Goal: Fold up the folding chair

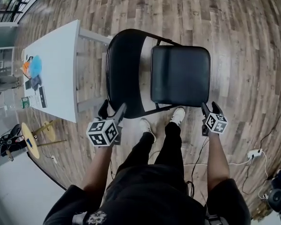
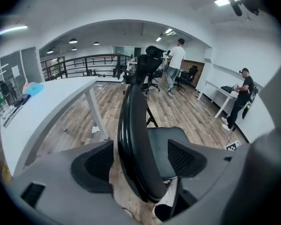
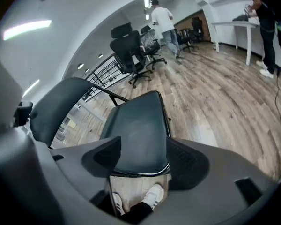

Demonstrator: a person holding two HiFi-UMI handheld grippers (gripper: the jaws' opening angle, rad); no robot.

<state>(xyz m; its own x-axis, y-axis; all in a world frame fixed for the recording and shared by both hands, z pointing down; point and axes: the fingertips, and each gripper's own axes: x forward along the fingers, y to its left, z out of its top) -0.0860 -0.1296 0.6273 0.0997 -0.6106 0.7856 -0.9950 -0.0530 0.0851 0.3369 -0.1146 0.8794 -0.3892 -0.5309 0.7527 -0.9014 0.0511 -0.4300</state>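
The black folding chair stands unfolded on the wood floor just ahead of my feet, backrest (image 1: pixel 124 74) at the left and padded seat (image 1: pixel 180 75) at the right. My left gripper (image 1: pixel 113 109) is at the backrest's near edge. In the left gripper view the backrest's rim (image 2: pixel 133 139) runs between the open jaws of the left gripper (image 2: pixel 139 163), and the pads (image 2: pixel 91 165) stand clear of it. My right gripper (image 1: pixel 210 108) is at the seat's near right corner. In the right gripper view the right gripper (image 3: pixel 144 158) is open, with the seat's (image 3: pixel 138 130) near edge lying between its pads.
A white table (image 1: pixel 56 69) with small items on it stands close to the chair's left. Cables and a plug strip (image 1: pixel 254 153) lie on the floor at the right. My shoes (image 1: pixel 178 116) are under the seat's edge. Two people (image 2: pixel 177 62) and office chairs are far back.
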